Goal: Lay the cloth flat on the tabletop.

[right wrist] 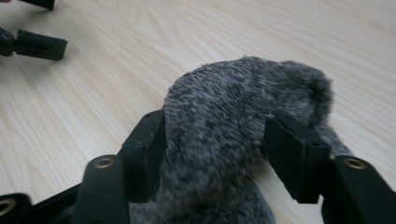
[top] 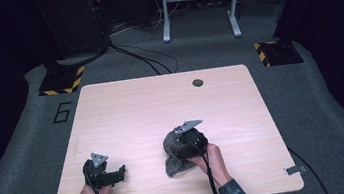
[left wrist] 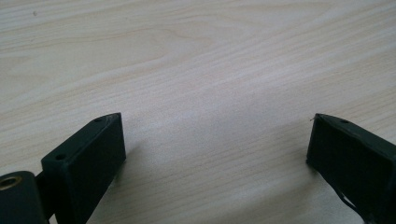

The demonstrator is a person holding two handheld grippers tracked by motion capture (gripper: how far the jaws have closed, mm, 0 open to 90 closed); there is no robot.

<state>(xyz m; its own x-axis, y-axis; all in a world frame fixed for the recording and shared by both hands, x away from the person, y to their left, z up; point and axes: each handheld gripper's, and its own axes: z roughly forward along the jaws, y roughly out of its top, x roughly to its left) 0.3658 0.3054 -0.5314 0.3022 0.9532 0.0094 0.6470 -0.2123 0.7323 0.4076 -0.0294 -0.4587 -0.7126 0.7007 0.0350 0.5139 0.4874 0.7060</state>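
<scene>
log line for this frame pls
left gripper: open, empty, over table | right gripper: jaws around grey fuzzy cloth

Light wooden table (top: 125, 103), grey carpet floor (top: 22, 126), hazard-striped bases (top: 62, 81), white metal frame (top: 198, 3), dark room

The high view looks forward and down from above the person's near side, taking in the whole light wooden rectangular table (top: 126, 108) and the grey carpeted floor beyond it. The left gripper view rides low and very close over the near left part of that tabletop, looking along its own black two-jaw left gripper (left wrist: 215, 149) at bare wood grain. The right gripper view sits just as close at the near middle, facing left across the tabletop past the fuzzy grey fabric piece (right wrist: 233, 116), and shares the left gripper with the high view.
</scene>
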